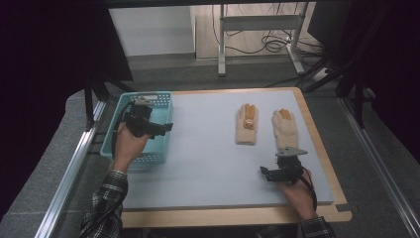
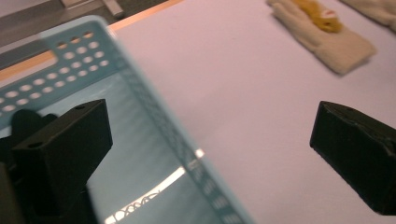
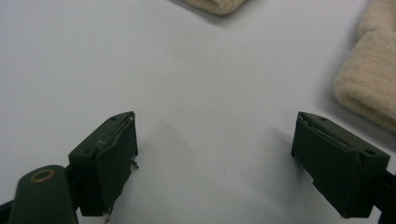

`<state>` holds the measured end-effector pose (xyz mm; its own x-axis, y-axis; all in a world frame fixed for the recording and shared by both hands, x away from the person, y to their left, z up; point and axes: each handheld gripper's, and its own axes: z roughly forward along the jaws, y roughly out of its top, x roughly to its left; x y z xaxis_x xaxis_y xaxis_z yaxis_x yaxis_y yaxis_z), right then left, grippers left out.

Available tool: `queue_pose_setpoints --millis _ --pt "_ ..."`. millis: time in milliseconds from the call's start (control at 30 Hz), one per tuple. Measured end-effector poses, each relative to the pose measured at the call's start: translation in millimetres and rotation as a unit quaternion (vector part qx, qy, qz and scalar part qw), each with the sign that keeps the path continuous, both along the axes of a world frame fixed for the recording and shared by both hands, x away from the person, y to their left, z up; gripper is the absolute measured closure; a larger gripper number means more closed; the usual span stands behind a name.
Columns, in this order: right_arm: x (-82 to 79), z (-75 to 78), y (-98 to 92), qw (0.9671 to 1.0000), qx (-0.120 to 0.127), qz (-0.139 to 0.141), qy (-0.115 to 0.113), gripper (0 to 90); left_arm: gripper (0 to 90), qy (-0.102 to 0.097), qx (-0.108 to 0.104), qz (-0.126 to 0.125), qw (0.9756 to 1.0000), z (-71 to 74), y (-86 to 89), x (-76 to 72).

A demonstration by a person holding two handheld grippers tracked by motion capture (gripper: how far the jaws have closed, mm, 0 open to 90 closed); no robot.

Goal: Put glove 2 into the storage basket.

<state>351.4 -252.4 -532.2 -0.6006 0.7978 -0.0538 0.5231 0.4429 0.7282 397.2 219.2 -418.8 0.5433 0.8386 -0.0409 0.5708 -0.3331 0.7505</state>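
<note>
Two cream knitted gloves with orange fingertips lie flat on the pale mat (image 1: pixel 208 153), right of centre: a left glove (image 1: pixel 246 124) (image 2: pixel 322 32) and a right glove (image 1: pixel 285 129) (image 3: pixel 369 84). A light blue perforated basket (image 1: pixel 111 136) (image 2: pixel 152 109) stands at the mat's left edge. My left gripper (image 1: pixel 166 129) (image 2: pixel 212 130) hovers open over the basket's right rim, one jaw inside the basket and one over the mat. My right gripper (image 1: pixel 265 172) (image 3: pixel 215 140) is open just above the bare mat, in front of the right glove's cuff, holding nothing.
The mat lies on a wooden tabletop (image 1: pixel 223 216). Metal rails (image 1: pixel 69 173) run along both sides of the table. Behind the table a metal stand (image 1: pixel 257 25) and cables sit on the floor.
</note>
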Motion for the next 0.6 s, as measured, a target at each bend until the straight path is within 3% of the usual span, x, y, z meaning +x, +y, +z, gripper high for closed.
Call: queue_pose_setpoints --millis 133,200,233,600 --pt "0.0 0.0 0.0 1.0000 0.000 0.000 0.000 14.2 0.0 -0.010 -0.014 -0.038 0.9991 -7.2 -25.4 -14.6" --pt "0.0 0.0 0.0 1.0000 0.000 0.000 0.000 14.2 0.0 -0.011 -0.017 -0.043 0.9989 -9.1 -29.6 -17.0" --pt "0.0 0.0 0.0 1.0000 0.000 0.000 0.000 14.2 0.0 -0.011 -0.016 -0.057 0.9982 -15.8 -41.5 -23.0" --pt "0.0 0.0 0.0 1.0000 0.000 0.000 0.000 14.2 0.0 -0.012 0.005 -0.108 0.9940 -59.7 -90.5 -50.0"
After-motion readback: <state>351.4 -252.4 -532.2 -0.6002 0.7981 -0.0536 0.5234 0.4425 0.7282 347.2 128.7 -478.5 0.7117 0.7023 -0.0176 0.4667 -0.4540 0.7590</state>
